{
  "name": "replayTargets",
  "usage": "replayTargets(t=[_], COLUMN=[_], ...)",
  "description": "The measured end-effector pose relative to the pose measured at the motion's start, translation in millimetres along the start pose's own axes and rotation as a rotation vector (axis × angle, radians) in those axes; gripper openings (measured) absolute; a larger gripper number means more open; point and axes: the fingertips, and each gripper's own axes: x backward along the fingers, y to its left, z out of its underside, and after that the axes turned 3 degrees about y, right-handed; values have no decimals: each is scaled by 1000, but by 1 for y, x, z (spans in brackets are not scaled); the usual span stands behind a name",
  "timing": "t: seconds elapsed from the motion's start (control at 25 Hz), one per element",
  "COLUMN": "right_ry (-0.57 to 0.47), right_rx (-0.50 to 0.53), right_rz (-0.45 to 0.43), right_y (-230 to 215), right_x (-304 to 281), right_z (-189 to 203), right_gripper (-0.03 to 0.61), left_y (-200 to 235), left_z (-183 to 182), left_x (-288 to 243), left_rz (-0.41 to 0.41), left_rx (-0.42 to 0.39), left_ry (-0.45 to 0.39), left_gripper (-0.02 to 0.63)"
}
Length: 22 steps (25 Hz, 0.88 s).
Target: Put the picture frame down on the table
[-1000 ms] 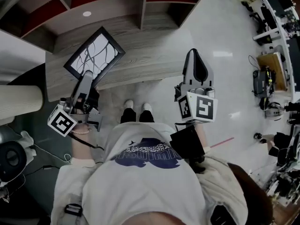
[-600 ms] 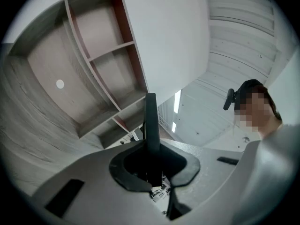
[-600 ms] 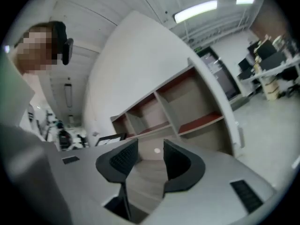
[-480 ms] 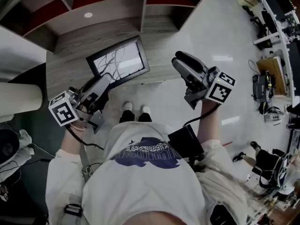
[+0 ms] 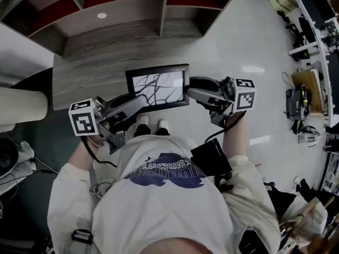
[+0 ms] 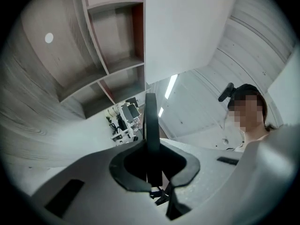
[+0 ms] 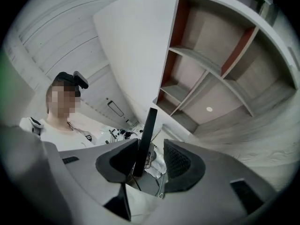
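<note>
The picture frame, black-rimmed with a branch drawing, hangs level in front of my body, over the near edge of the wood-grain table. My left gripper is shut on its lower left edge. In the left gripper view the frame runs edge-on between the closed jaws of the left gripper. My right gripper reaches in at the frame's right edge. In the right gripper view the frame stands between the jaws of the right gripper, close to one pad with a gap to the other.
A shelving unit with red backs stands beyond the table. A pale cylinder lies at the left. My shoes show under the frame. White floor spreads to the right, with desks and equipment at the far edge.
The frame has swung from a diagonal tilt at the left to level, and has come right and nearer to me. The right gripper has moved in from the right to the frame's edge.
</note>
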Motion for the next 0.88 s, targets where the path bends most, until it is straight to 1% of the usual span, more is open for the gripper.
replayTargets(t=[0.08, 0.28, 0.4, 0.52, 0.6, 0.72, 0.8, 0.88], right_ry=[8, 0, -23, -33, -39, -56, -63, -74], right_rx=[-9, -42, -80, -122, -149, -176, -191, -218], right_rz=[-4, -10, -9, 7, 19, 40, 70, 100], right_y=[0, 5, 4, 0, 0, 1, -13, -40], right_x=[2, -1, 0, 0, 0, 1, 3, 9], right_z=[1, 1, 2, 4, 5, 5, 6, 5], right_gripper=[166, 83, 78, 71, 66, 61, 60, 60], left_y=[1, 2, 4, 9, 13, 20, 39, 68], left_z=[1, 0, 1, 3, 4, 5, 6, 4], left_x=[-2, -1, -1, 0, 0, 0, -2, -9], left_rz=[-3, -28, -31, -56, -93, -175, -236, -278], left_rx=[6, 26, 45, 38, 30, 8, -25, -26], left_ry=[5, 8, 1, -2, -1, -2, 7, -1], left_gripper=[46, 46, 46, 46, 48, 48, 55, 63])
